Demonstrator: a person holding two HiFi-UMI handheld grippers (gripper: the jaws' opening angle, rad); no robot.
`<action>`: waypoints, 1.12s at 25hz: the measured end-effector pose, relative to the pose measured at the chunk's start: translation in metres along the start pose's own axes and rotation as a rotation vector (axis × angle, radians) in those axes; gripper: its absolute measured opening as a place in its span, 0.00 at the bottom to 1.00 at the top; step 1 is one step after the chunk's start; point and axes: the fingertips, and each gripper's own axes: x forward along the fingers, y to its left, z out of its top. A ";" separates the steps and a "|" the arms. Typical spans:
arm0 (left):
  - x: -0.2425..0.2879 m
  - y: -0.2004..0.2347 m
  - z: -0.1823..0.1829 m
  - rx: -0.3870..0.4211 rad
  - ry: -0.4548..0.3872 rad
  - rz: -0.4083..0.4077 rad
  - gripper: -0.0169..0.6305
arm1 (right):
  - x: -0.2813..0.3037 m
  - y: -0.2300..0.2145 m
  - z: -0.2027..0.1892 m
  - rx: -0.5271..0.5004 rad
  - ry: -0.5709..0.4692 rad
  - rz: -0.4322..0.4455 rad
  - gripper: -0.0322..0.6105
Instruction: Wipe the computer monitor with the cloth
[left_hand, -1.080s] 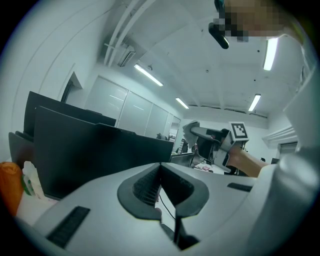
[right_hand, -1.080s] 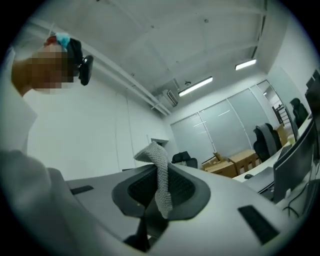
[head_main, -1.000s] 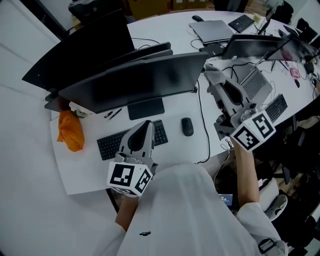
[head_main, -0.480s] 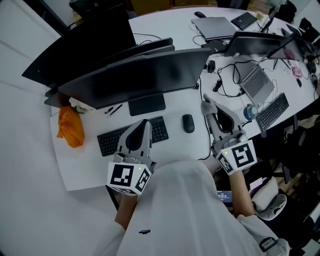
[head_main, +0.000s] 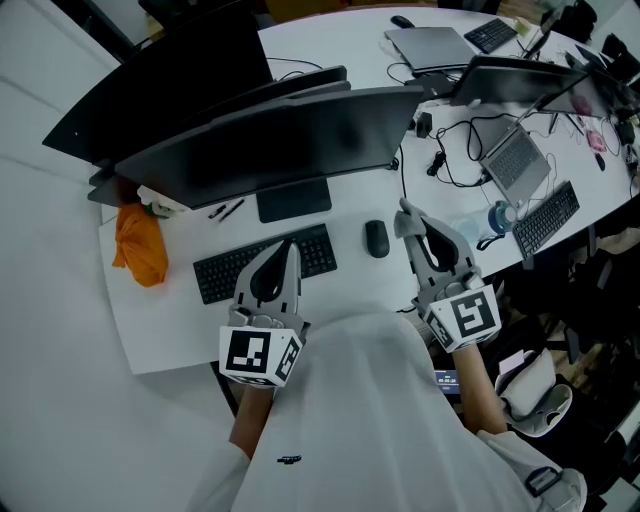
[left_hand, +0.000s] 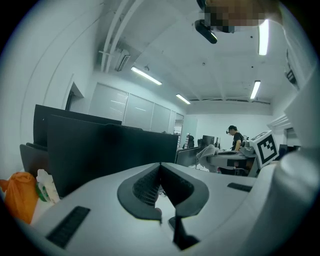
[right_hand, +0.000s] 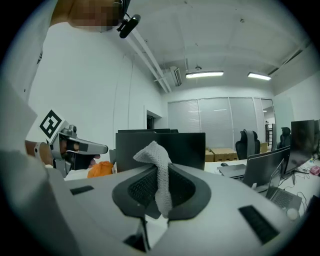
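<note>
Right gripper (head_main: 411, 226) clamped on grey mesh cloth (right_hand: 157, 161), above desk (head_main: 160, 330) near mouse (head_main: 375, 238). Left gripper (head_main: 290, 252) closed, empty, over keyboard (head_main: 222, 269), facing monitor (head_main: 270, 150).

White desk (head_main: 160, 335): monitor (head_main: 270, 150), keyboard (head_main: 215, 275), mouse (head_main: 376, 238), orange bundle (head_main: 140, 246)

The cloth (right_hand: 152, 153), pinched between the right gripper's (right_hand: 160, 167) jaws, is white fabric with a coarse, open knitted weave. Both grippers have smooth, matt grey plastic shells. The left gripper's (left_hand: 160, 166) pads (left_hand: 145, 186) are black with a fine grid texture. Ahead of its jaws, the monitor (left_hand: 110, 155) looks matt black.
</note>
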 end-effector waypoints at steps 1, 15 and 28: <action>-0.001 0.000 -0.001 0.001 -0.001 0.003 0.05 | 0.001 0.001 0.000 0.005 -0.001 0.003 0.11; -0.008 0.001 -0.012 -0.006 -0.005 0.049 0.05 | 0.007 0.017 -0.003 0.006 0.019 0.085 0.11; -0.011 0.004 -0.014 -0.022 0.002 0.064 0.05 | 0.010 0.017 -0.002 -0.001 0.030 0.093 0.10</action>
